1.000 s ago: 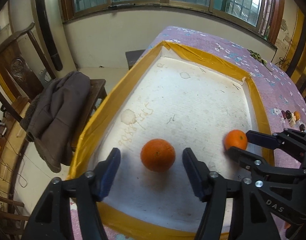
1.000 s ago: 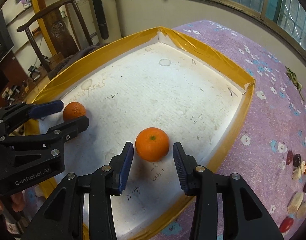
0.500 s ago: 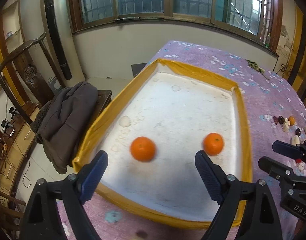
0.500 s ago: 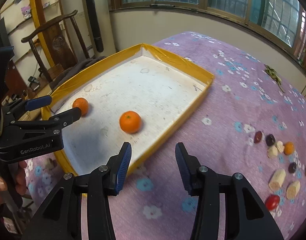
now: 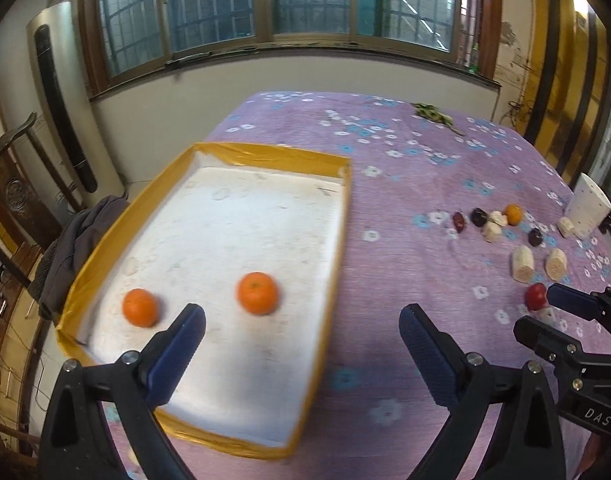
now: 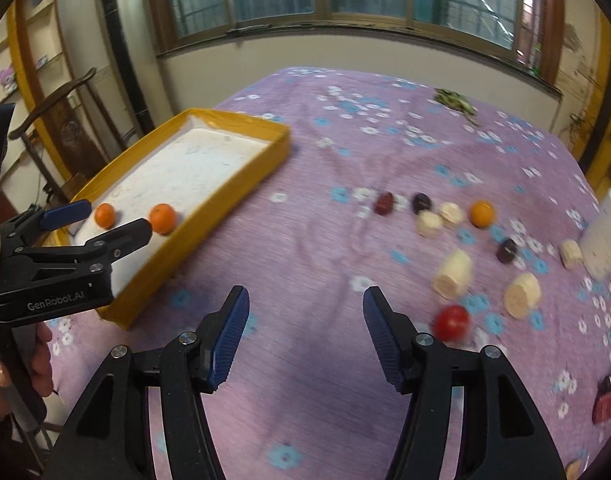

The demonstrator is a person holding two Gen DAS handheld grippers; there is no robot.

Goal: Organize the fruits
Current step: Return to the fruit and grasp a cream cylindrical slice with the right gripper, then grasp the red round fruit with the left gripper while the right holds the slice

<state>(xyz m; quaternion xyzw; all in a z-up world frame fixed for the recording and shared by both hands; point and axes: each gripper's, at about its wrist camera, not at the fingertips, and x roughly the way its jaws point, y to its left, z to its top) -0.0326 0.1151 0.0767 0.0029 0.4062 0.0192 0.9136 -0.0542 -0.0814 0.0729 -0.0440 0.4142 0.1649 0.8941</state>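
Note:
Two oranges [image 5: 257, 293] [image 5: 140, 307] lie in the white tray with yellow walls [image 5: 341, 216]; they also show in the right wrist view [image 6: 163, 218] [image 6: 105, 215]. My left gripper [image 5: 301, 344] is open and empty above the tray's near right corner. My right gripper [image 6: 305, 328] is open and empty over the purple cloth. To its right lie a red fruit [image 6: 451, 321], a small orange [image 6: 482, 213], dark plums [image 6: 385, 203] [image 6: 507, 250] and pale cut pieces [image 6: 453, 274].
A white perforated cup [image 5: 588, 210] stands at the far right. Green leaves [image 5: 431, 114] lie near the table's back. A chair with a grey coat [image 5: 77, 240] stands left of the tray. The right gripper shows in the left wrist view [image 5: 545, 314].
Both grippers have pulled back and swung right, away from the oranges left in the tray. The loose fruits on the cloth have come into view. Both sets of jaws have opened wider.

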